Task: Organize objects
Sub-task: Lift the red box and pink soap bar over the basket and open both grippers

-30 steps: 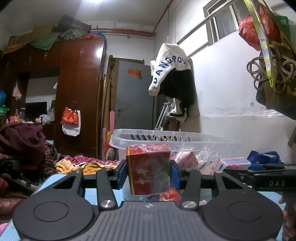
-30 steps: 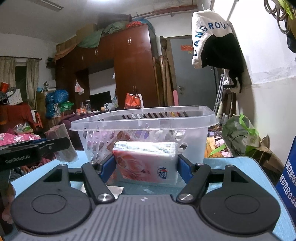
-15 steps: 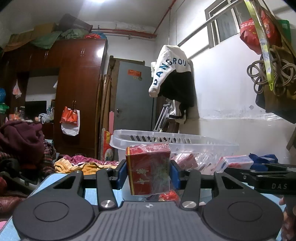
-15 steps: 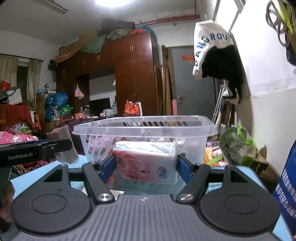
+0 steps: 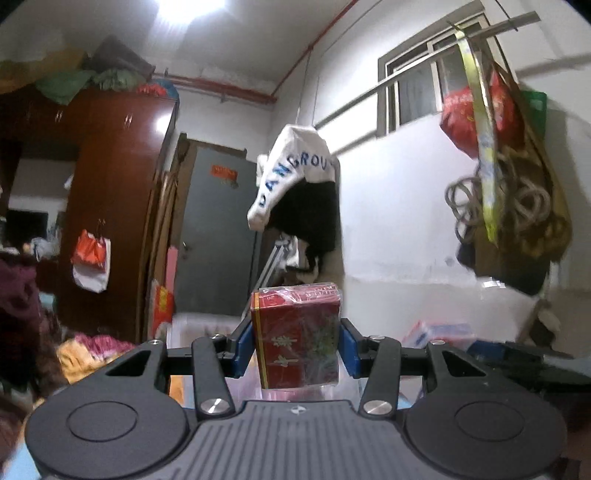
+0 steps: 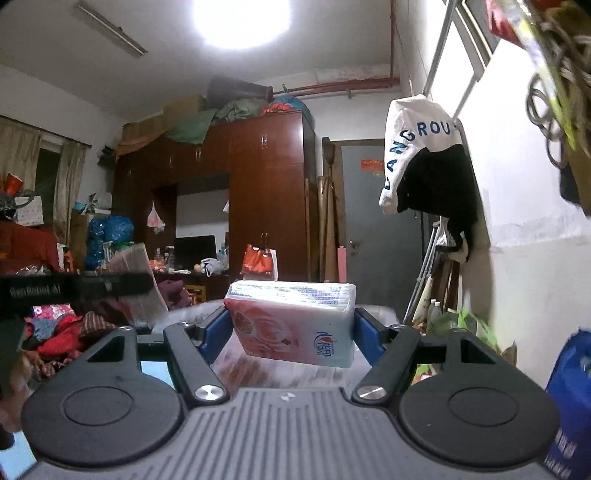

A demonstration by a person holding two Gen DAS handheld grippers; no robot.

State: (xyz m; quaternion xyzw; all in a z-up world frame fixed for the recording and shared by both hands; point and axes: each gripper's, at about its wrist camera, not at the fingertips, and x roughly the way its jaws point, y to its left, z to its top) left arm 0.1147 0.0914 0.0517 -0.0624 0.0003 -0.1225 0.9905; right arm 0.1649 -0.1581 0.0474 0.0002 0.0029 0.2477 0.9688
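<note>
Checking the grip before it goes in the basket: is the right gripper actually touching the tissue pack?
Touching. The right wrist view shows the right gripper's blue pads pressed against both ends of the tissue pack.

Blue letters "ANGROU" run across the white hanging garment [image 6: 417,147]. Blurred "GenRobot.AI" sits on the left claw [image 6: 74,288]. The red box [image 5: 297,338] shows "20".

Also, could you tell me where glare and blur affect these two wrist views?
Left wrist view: the ceiling lamp blows out the top, the hanging bags are smeared, yet the red box stays sharp. Right wrist view: the ceiling light flares white, the tissue pack is crisp, the basket beneath blurs.
</note>
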